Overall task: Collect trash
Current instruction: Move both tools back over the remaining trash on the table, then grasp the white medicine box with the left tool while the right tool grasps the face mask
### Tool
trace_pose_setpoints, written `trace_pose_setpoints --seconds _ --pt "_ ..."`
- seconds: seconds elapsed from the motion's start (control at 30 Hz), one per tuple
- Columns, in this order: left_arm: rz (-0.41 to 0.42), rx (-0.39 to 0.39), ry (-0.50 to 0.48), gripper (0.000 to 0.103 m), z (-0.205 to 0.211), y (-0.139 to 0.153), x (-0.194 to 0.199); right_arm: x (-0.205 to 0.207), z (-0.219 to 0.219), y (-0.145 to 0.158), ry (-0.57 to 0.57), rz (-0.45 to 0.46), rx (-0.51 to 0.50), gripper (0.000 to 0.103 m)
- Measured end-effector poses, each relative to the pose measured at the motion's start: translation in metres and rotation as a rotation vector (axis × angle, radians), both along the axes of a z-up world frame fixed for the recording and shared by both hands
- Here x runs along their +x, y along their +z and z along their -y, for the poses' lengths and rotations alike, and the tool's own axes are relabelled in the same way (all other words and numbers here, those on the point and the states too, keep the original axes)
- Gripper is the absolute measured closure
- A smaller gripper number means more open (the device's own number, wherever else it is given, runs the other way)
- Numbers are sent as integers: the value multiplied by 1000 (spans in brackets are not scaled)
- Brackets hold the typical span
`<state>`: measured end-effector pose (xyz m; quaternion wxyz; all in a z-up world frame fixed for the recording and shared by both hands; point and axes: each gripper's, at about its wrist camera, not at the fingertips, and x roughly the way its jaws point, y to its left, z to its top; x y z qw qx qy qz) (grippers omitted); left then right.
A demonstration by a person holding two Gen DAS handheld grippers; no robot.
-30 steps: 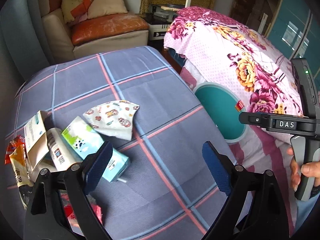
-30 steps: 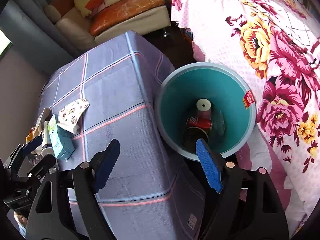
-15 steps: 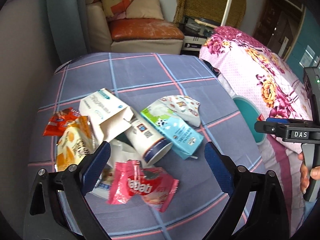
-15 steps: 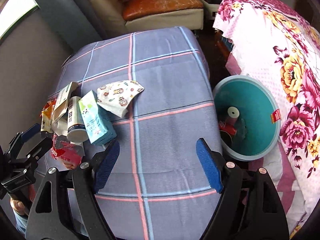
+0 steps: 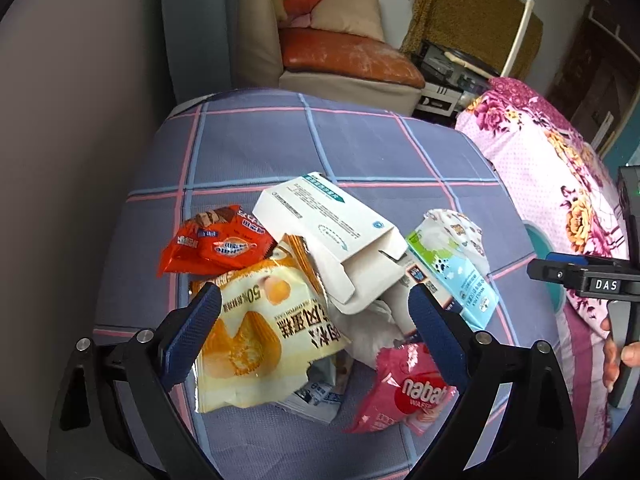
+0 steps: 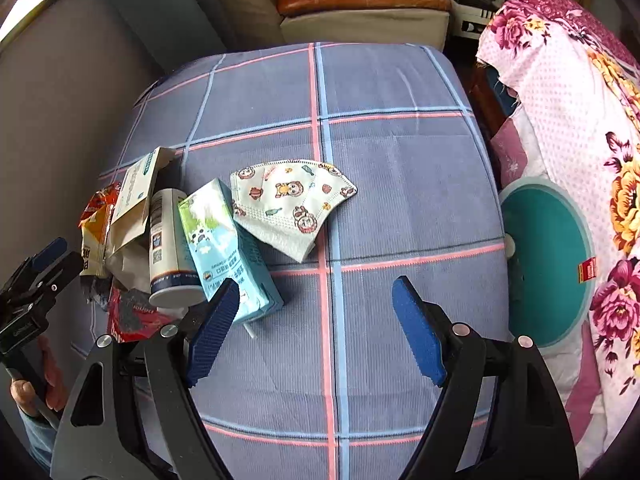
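Observation:
A heap of trash lies on the checked blue cloth: a yellow cake wrapper, an orange snack packet, a white carton box, a pink wafer packet, a blue milk carton, a white cup and a printed face mask. My left gripper is open and empty, just above the yellow wrapper. My right gripper is open and empty over bare cloth, right of the milk carton. The teal bin stands right of the table.
A bed with a pink floral cover runs along the right, close to the bin. A sofa with an orange cushion stands behind the table. A grey wall borders the table's left side.
My left gripper has swung left from the milk carton to over the wrapper heap. My right gripper has moved from above the bin to over the table's middle.

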<state>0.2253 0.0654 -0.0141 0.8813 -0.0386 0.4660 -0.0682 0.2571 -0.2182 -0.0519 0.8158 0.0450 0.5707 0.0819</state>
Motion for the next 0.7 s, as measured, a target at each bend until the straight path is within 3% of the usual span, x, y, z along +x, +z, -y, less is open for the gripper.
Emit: trace_pose_setpoints --seconds 0.33,0.57,0.67,0.7 --pt "-1 26 21 8 -8 -10 36 68 -19 -45 32 -45 -6 28" --pt "-25 -41 46 8 -22 -17 60 81 -33 -66 67 -53 -38 28" --pt "-28 -41 41 8 -21 -18 65 79 -44 -64 108 -26 -90 38" --pt "-30 -38 37 8 -20 -19 65 79 -47 -63 120 -19 -106 48"
